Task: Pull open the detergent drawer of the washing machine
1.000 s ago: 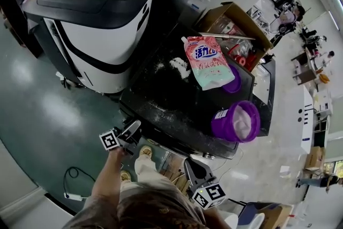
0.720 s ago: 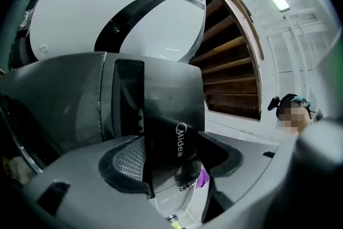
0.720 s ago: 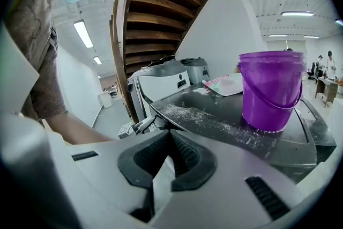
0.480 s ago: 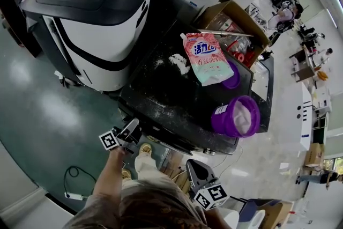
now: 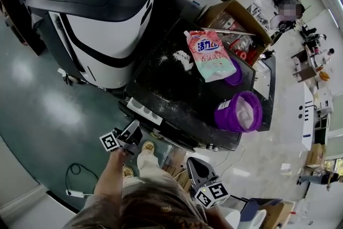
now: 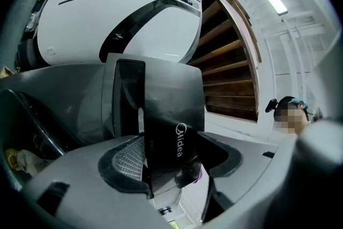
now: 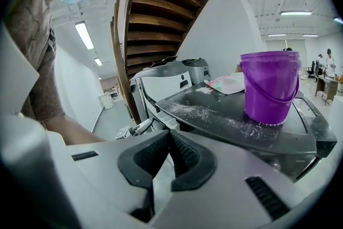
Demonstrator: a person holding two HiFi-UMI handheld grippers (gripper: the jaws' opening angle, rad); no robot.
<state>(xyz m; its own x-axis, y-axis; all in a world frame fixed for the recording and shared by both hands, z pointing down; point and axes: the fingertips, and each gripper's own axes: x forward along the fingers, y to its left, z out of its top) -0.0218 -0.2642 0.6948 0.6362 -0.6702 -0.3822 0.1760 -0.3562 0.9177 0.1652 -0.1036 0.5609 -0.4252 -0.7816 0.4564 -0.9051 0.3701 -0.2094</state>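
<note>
The black washing machine (image 5: 177,95) stands in front of me. Its detergent drawer (image 5: 143,111) sticks out of the front at the left and shows white compartments. My left gripper (image 5: 130,133) is at the drawer's outer end. In the left gripper view the black drawer front (image 6: 174,131) with its logo stands between the pads, and the left gripper (image 6: 166,161) has just closed on it. My right gripper (image 5: 195,169) hangs low by the machine's front, apart from it; the right gripper (image 7: 167,155) is shut with nothing in it. The drawer (image 7: 162,116) also shows beyond its jaws.
A purple bucket (image 5: 238,112), a pink detergent pouch (image 5: 211,54) and spilled white powder (image 5: 182,60) lie on the machine's top. Behind stand a cardboard box (image 5: 236,19) and a white-and-black machine (image 5: 102,24). A cable (image 5: 75,193) lies on the floor at the left.
The detergent drawer has slid out of the machine's front with my left gripper on it; its white compartments now show. The right gripper has stayed put.
</note>
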